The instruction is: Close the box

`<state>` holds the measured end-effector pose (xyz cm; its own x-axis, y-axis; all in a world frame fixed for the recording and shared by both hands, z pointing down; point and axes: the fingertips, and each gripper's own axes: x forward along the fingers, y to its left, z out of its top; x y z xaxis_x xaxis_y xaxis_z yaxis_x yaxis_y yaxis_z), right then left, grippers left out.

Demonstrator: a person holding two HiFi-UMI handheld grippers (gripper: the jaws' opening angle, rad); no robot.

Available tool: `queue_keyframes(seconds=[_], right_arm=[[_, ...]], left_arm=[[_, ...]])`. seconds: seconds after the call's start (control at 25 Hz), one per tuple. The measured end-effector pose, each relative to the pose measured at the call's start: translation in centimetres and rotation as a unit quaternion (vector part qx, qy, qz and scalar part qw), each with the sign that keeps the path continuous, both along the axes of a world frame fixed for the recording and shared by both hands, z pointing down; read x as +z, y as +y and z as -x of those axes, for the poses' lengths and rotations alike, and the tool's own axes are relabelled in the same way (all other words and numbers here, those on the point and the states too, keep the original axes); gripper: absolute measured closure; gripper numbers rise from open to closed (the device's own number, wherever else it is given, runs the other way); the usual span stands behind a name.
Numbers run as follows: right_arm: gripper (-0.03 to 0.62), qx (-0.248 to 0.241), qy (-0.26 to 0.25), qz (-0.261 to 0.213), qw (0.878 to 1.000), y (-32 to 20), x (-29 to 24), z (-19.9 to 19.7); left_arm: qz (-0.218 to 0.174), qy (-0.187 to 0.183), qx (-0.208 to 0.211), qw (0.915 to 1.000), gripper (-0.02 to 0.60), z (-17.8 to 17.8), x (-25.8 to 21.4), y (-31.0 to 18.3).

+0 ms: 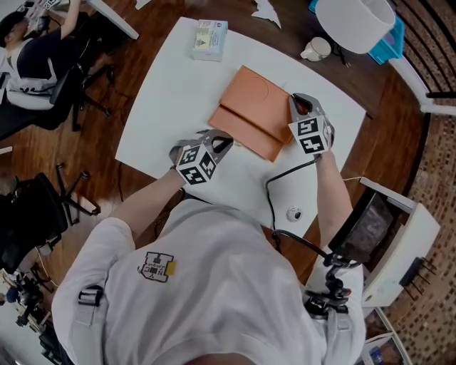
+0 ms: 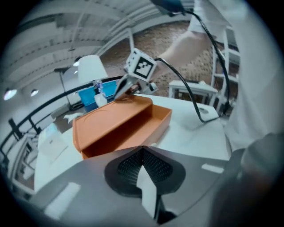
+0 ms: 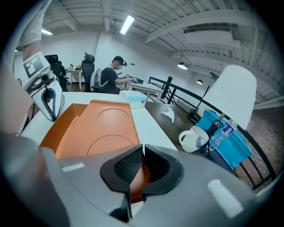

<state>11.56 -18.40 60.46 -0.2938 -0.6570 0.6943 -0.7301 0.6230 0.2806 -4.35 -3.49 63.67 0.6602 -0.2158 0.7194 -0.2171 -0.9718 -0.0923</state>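
An orange box [image 1: 253, 110] lies on the white table [image 1: 164, 100], its lid part-way up over the tray. My right gripper [image 1: 299, 107] is at the box's right corner, and in the right gripper view its pads [image 3: 143, 155] are shut on the orange lid's edge [image 3: 97, 128]. My left gripper [image 1: 221, 144] sits just off the box's near left corner. Its jaws [image 2: 143, 153] are shut with nothing between them, and the box [image 2: 115, 126] lies just ahead of them. The right gripper [image 2: 126, 86] shows at the lid's far edge in the left gripper view.
A tissue box [image 1: 209, 39] sits at the table's far edge. A white mug [image 1: 315, 50], a white lamp shade [image 1: 355, 21] and a blue bin [image 1: 388, 43] stand at the back right. A black cable [image 1: 274, 185] crosses the table's near right. A person sits at the far left.
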Motion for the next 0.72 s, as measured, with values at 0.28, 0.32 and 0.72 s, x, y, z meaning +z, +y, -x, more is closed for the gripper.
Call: queue_keyframes(seconds=[0.28, 0.32, 0.72], right_arm=[[0.586, -0.003, -0.001, -0.003, 1.0, 0.1, 0.0, 0.0], [0.586, -0.003, -0.001, -0.003, 1.0, 0.1, 0.0, 0.0], [0.552, -0.005, 0.001, -0.006, 1.0, 0.4, 0.0, 0.3]], left_arm=[[0.21, 0.106, -0.204, 0.9502, 0.581, -1.0, 0.7, -3.0], [0.226, 0.119, -0.221, 0.9414, 0.58, -1.3, 0.6, -3.5], [0.304, 0.187, -0.306, 0.8827, 0.557, -2.8, -0.3, -7.3]])
